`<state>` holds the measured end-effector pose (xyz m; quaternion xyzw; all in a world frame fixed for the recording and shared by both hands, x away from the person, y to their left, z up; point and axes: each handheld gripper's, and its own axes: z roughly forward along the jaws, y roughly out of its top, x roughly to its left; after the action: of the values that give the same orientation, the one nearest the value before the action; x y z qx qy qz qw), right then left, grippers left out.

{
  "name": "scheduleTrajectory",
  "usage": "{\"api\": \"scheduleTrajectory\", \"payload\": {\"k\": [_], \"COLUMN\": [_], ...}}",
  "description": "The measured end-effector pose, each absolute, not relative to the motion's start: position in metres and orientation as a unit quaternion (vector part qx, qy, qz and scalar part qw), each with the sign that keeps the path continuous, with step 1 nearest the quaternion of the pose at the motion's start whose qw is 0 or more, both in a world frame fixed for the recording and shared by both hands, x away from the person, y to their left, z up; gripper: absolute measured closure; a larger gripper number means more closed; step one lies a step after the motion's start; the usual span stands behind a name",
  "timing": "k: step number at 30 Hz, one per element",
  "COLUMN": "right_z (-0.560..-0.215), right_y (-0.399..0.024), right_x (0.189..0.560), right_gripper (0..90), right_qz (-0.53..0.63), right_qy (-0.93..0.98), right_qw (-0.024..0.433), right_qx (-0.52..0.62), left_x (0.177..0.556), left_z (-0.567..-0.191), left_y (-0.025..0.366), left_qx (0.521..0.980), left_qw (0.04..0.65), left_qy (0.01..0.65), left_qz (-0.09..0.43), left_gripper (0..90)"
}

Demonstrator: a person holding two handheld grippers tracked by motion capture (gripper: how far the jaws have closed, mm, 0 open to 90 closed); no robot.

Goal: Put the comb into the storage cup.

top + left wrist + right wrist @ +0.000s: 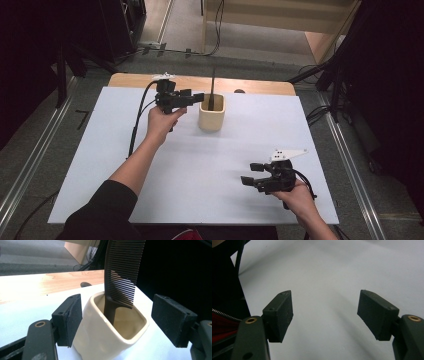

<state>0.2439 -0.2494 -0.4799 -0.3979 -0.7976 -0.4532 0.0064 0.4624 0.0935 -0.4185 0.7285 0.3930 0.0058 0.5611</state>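
A cream ceramic cup (212, 114) stands toward the back of the white table top (200, 165), with a black comb (213, 87) upright in it, handle down. My left gripper (197, 96) hovers just left of the cup's rim, open and holding nothing. In the left gripper view the cup (100, 340) and the comb (122, 272) sit just beyond the wide-apart jaws of the left gripper (117, 315), untouched by the pads. My right gripper (251, 173) is near the front right of the table, open and empty; in the right gripper view the right gripper (327, 312) faces bare white surface.
A strip of bare wood (140, 80) runs along the table's far edge, with a small dark object (239, 91) on it behind the cup. The left gripper's cable (137, 120) trails across the left of the table. Metal rails and cables lie on the floor around.
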Motion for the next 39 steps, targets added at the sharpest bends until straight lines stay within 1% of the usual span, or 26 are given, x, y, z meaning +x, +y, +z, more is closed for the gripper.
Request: {"api": "scheduleTrajectory", "payload": {"k": [25,28,39], "right_z": [-0.481,-0.481,-0.482], "right_y": [-0.250,-0.250,-0.251], "right_x": [0.245,0.245,0.246], "right_gripper": [26.5,26.5,26.3], "right_qz": [-0.450,-0.448,-0.448], "right_qy": [-0.796,-0.797,-0.795], "right_qw": [0.006,0.008,0.008], "right_qx": [-0.404,-0.405,-0.408], "left_x": [0.445,0.445,0.431], "left_z": [-0.430,-0.432,-0.439], "left_y": [0.126,0.128,0.134], "left_qx": [0.736,0.740,0.754], "left_qw": [0.533,0.524,0.506], "left_qy": [0.416,0.421,0.417], "left_qz": [-0.020,-0.036,-0.054], "left_gripper": [27.2,27.2,27.3]}}
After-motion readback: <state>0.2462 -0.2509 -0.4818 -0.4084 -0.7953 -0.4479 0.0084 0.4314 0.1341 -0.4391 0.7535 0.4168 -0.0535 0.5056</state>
